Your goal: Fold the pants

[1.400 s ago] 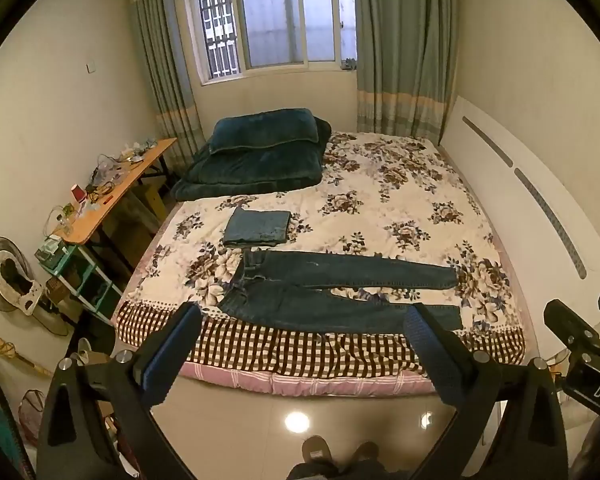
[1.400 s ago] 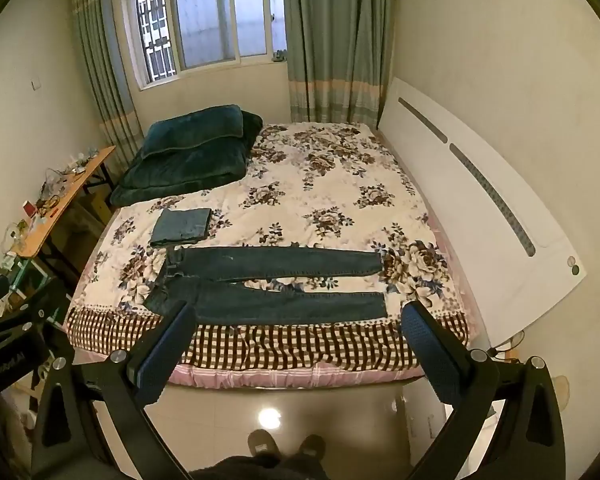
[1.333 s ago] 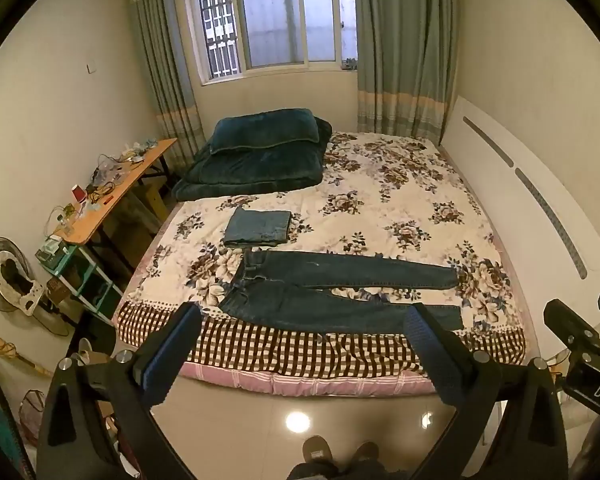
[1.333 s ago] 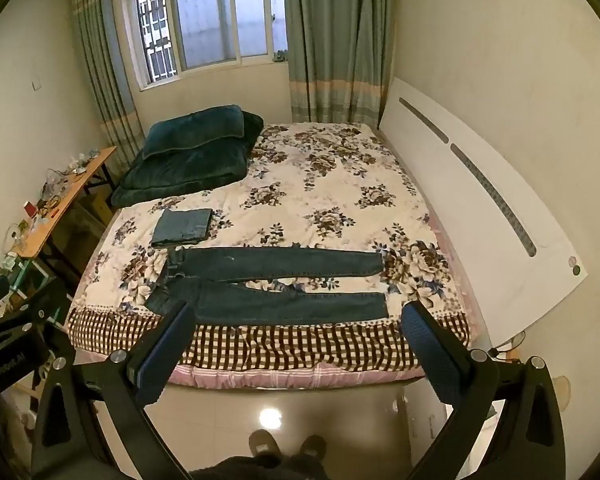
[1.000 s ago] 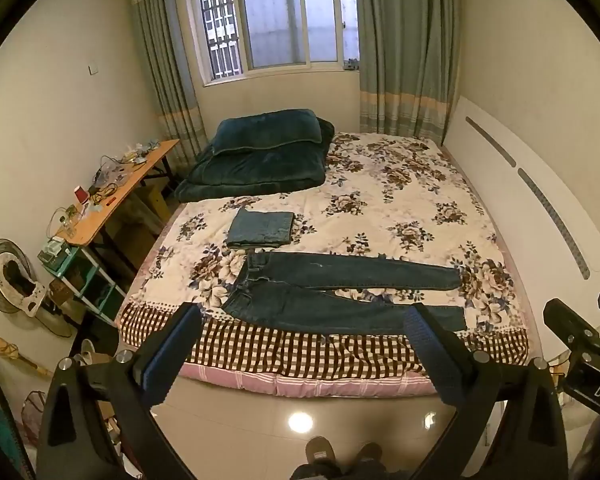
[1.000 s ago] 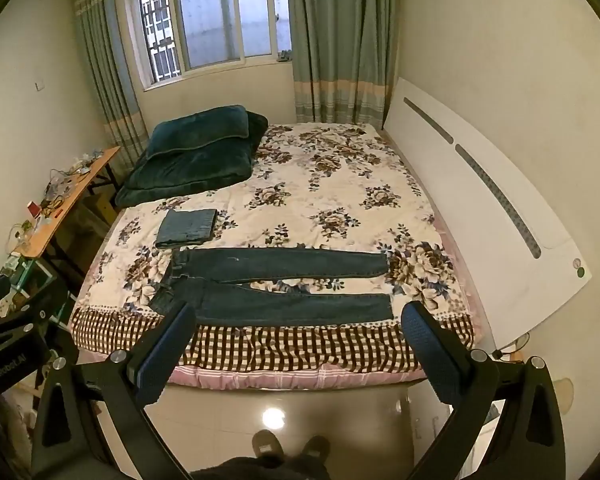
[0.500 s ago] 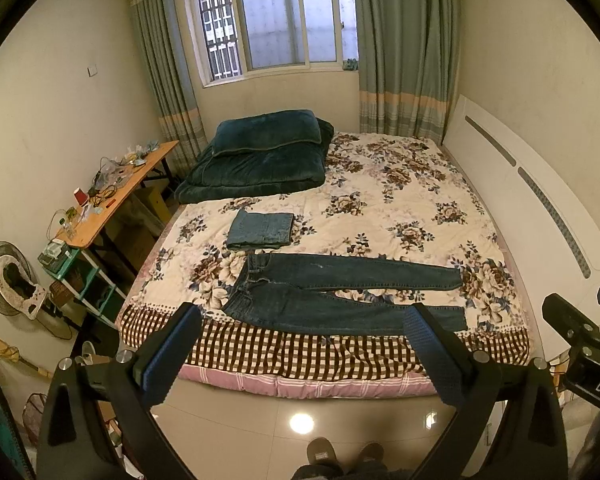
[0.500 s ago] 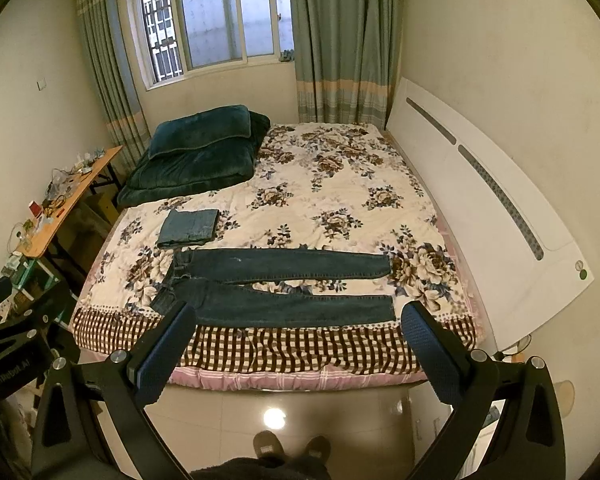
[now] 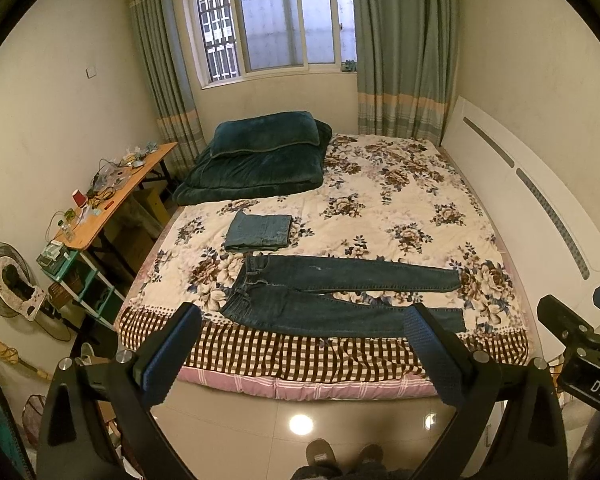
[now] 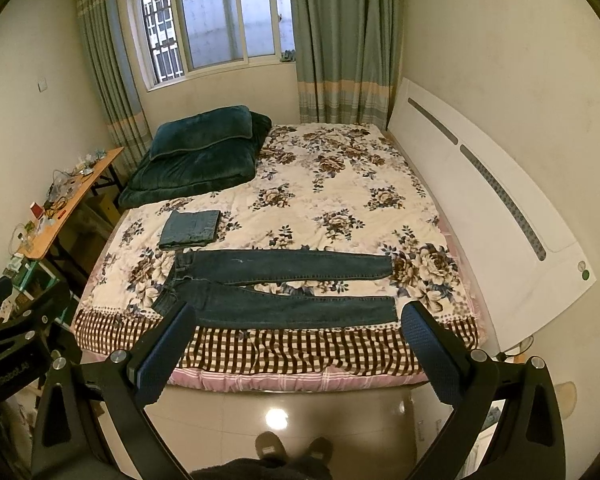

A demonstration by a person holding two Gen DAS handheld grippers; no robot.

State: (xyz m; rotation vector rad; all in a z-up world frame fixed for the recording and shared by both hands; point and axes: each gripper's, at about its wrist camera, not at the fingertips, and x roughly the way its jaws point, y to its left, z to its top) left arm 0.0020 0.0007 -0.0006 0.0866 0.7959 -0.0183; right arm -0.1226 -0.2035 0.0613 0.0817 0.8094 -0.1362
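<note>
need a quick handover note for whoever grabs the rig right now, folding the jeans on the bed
Left gripper: open, empty, held off the bed's near edge.
Right gripper: open, empty, same standoff.
Unfolded jeans: flat along the near edge of the bed, waistband left, legs running right, slightly apart.
Folded jeans: already a neat stack, just behind the waistband.
Done: one pair folded.
Left: the flat pair is untouched; approach, grasp, fold.

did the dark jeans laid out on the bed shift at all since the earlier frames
No. The unfolded jeans lie the same against the folded jeans and the checkered bed edge; only the cameras drifted slightly.
</note>
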